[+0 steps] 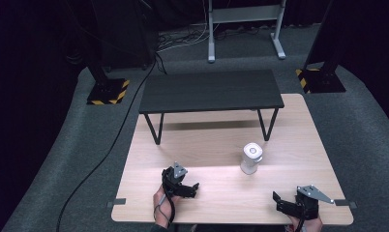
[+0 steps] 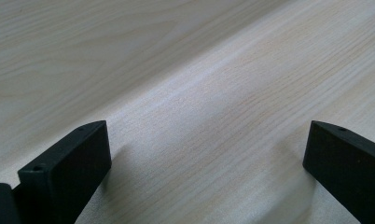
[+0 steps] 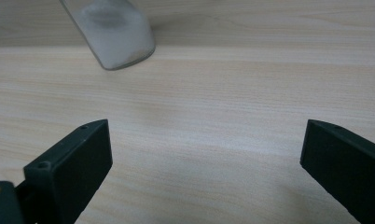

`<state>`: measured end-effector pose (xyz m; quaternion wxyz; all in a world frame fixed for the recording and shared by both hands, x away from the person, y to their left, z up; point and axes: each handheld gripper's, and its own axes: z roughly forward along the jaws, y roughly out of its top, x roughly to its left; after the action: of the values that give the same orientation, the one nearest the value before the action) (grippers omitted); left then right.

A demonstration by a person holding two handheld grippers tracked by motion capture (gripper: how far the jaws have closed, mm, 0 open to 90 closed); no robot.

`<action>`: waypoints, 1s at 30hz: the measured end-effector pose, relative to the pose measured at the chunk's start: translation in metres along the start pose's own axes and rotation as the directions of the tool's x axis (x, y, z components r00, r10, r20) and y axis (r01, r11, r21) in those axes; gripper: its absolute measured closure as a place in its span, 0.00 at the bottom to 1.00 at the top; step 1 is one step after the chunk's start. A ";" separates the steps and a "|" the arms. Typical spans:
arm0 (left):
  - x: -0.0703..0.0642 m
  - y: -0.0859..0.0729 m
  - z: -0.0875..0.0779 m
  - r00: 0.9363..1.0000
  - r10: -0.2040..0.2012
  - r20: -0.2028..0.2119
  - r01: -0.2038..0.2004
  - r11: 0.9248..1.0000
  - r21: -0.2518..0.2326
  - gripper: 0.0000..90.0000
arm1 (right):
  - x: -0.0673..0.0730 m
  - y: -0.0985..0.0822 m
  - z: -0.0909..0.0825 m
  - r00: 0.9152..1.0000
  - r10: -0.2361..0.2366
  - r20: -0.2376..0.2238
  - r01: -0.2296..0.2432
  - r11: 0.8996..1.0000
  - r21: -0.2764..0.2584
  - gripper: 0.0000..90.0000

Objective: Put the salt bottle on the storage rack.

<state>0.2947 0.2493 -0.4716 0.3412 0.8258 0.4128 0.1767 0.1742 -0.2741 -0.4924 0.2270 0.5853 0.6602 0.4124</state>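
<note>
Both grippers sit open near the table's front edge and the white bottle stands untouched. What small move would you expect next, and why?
Probably the right gripper easing forward toward the white bottle. Its jaws stand wide apart with nothing between them, and the right gripper view has the bottle's base ahead on the bare wooden table. The left gripper, also open, faces bare wood.

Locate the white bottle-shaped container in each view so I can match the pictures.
High view: the white bottle-shaped container stands upright right of centre on the light wooden table, in front of the black bench.
Left gripper view: not in it.
Right gripper view: its base is at upper left, beyond the open jaws.
Shared landmark: the table's pale wood grain.
</note>
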 end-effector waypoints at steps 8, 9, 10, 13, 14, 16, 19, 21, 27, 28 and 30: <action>0.000 0.000 0.000 1.000 0.002 0.000 -0.002 1.000 -0.001 0.00 | 0.004 0.000 0.002 1.000 -0.008 0.006 0.008 1.000 -0.014 0.00; 0.000 0.000 0.000 1.000 0.003 0.001 -0.003 1.000 -0.001 0.00 | 0.005 0.001 0.003 1.000 -0.008 0.004 0.008 1.000 -0.016 0.00; 0.000 0.000 0.000 1.000 0.004 0.001 -0.004 1.000 -0.001 0.00 | 0.007 0.002 0.004 1.000 -0.018 0.005 0.018 1.000 -0.018 0.00; 0.000 0.000 0.000 1.000 0.005 0.001 -0.005 1.000 -0.001 0.00 | 0.010 0.006 0.007 0.999 -0.035 0.000 0.035 0.999 -0.022 0.00; 0.000 0.000 0.000 1.000 0.006 0.002 -0.006 1.000 -0.001 0.00 | 0.012 0.007 0.009 0.999 -0.041 -0.002 0.040 0.999 -0.024 0.00; 0.000 0.000 0.000 1.000 0.006 0.003 -0.006 1.000 -0.001 0.00 | 0.013 0.008 0.011 0.999 -0.049 -0.007 0.048 0.998 -0.029 0.00; 0.000 0.000 0.000 1.000 0.004 0.005 -0.004 1.000 -0.002 0.00 | 0.016 0.015 0.020 0.997 -0.078 -0.028 0.077 0.997 -0.029 0.00; 0.000 0.000 0.000 1.000 0.004 0.005 -0.004 1.000 -0.002 0.00 | 0.018 0.020 0.026 0.995 -0.092 -0.046 0.091 0.996 -0.027 0.00; 0.000 0.000 0.000 1.000 0.005 0.004 -0.005 1.000 -0.003 0.00 | 0.022 0.035 0.045 0.986 -0.133 -0.103 0.129 0.991 -0.039 0.00; 0.000 0.000 0.000 1.000 0.005 0.004 -0.005 1.000 -0.003 0.00 | 0.022 0.035 0.045 0.986 -0.133 -0.103 0.129 0.991 -0.039 0.00; 0.000 0.000 0.000 1.000 0.005 0.005 -0.005 1.000 -0.003 0.00 | 0.024 0.039 0.051 0.982 -0.148 -0.118 0.143 0.989 -0.048 0.00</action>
<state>0.2943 0.2493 -0.4719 0.3428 0.8268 0.4097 0.1763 0.2324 -0.2381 -0.4848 0.2277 0.5047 0.7055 0.4423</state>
